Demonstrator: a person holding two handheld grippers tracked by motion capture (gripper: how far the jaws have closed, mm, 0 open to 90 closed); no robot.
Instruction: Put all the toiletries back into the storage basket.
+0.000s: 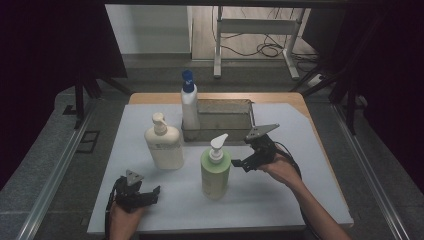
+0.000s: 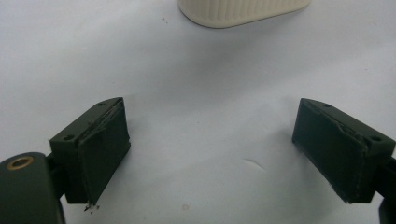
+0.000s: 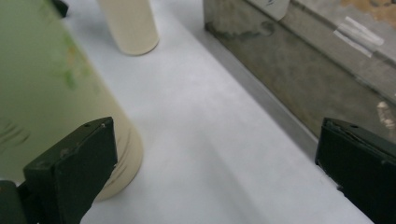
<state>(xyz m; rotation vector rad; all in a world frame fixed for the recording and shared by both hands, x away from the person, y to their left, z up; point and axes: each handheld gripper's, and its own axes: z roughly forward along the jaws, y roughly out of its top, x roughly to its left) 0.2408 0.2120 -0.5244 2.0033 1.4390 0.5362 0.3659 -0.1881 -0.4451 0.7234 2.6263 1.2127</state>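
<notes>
Green pump bottle (image 1: 215, 172) stands upright beside the released right tongs (image 1: 239, 163), probably just set down there. Left tongs (image 1: 150, 192) rest spread and empty on the counter (image 1: 280, 200), likely waiting.

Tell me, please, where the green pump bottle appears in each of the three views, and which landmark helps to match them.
High view: the green pump bottle stands at the centre front of the white mat, just left of the right gripper.
Left gripper view: it is not in this picture.
Right gripper view: the green pump bottle is at the left edge, behind the left jaw.
Shared landmark: the cream pump bottle.
</notes>
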